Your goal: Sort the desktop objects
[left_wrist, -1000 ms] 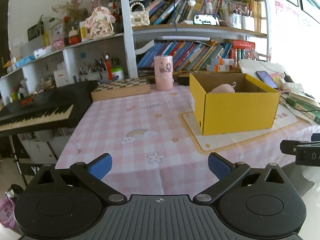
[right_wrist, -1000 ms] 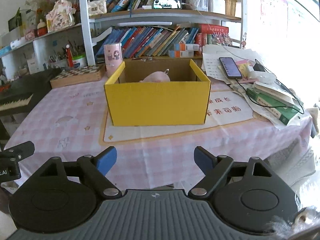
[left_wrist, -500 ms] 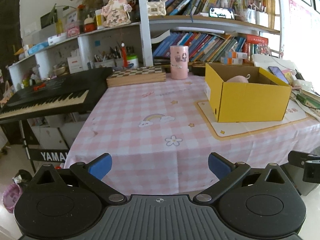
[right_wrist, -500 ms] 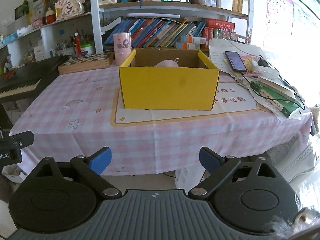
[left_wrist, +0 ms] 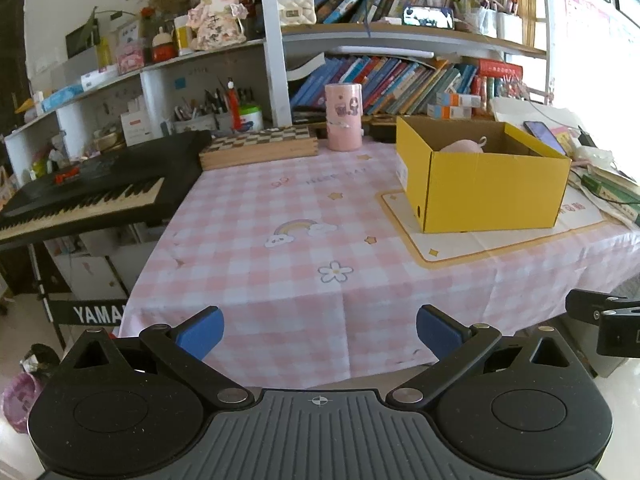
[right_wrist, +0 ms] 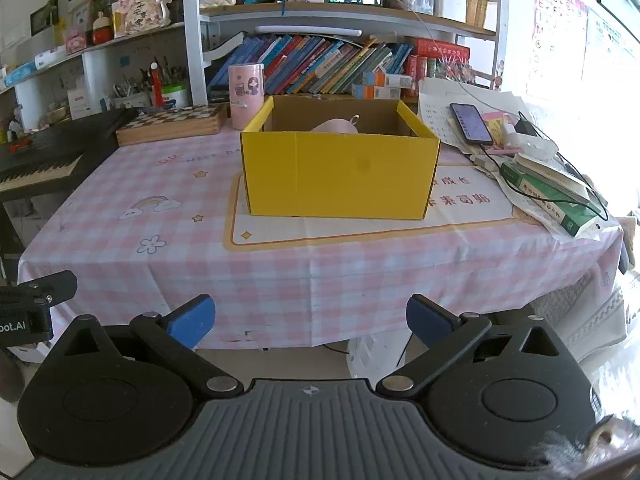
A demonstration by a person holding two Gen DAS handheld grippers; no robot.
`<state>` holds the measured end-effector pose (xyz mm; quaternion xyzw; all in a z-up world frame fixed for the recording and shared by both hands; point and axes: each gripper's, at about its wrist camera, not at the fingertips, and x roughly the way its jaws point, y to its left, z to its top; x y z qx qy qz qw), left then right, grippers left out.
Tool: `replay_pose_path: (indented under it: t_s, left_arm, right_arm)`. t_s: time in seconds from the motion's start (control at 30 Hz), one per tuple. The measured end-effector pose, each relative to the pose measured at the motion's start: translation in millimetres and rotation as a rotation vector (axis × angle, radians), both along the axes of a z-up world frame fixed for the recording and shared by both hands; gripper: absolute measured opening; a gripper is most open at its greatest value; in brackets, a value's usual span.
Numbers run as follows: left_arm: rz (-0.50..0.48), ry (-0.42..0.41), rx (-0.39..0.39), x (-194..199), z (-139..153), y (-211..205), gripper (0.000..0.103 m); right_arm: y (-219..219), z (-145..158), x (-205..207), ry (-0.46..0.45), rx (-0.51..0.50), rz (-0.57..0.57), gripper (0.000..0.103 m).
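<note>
A yellow box is standing open-topped on a cream mat on the pink checked tablecloth, with a pink object lying inside it. The right gripper is hovering off the table's near edge, tilting downward and facing the box; its jaws are opening, nothing between them. The left gripper is hovering beside it, angled likewise, fingers spread apart and empty. A pink cup is standing behind, near a checkered board.

A table under a pink-checked cloth carries a cream orange-edged mat, a wooden chessboard box, a pink cylindrical tin and stacked books and papers; 1 open yellow cardboard box sits on the mat.
</note>
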<state>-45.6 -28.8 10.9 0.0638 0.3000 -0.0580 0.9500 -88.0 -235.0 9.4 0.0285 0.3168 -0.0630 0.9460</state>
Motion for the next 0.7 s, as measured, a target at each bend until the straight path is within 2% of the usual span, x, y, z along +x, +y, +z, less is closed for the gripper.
replay_pose_path:
  t_s: [0.7]
  left_arm:
    - [0.007,0.022,-0.011,0.6,-2.8,1.4,0.103]
  right_arm:
    - [-0.3,-1.0,1.7,0.013,0.002,0.014,0.103]
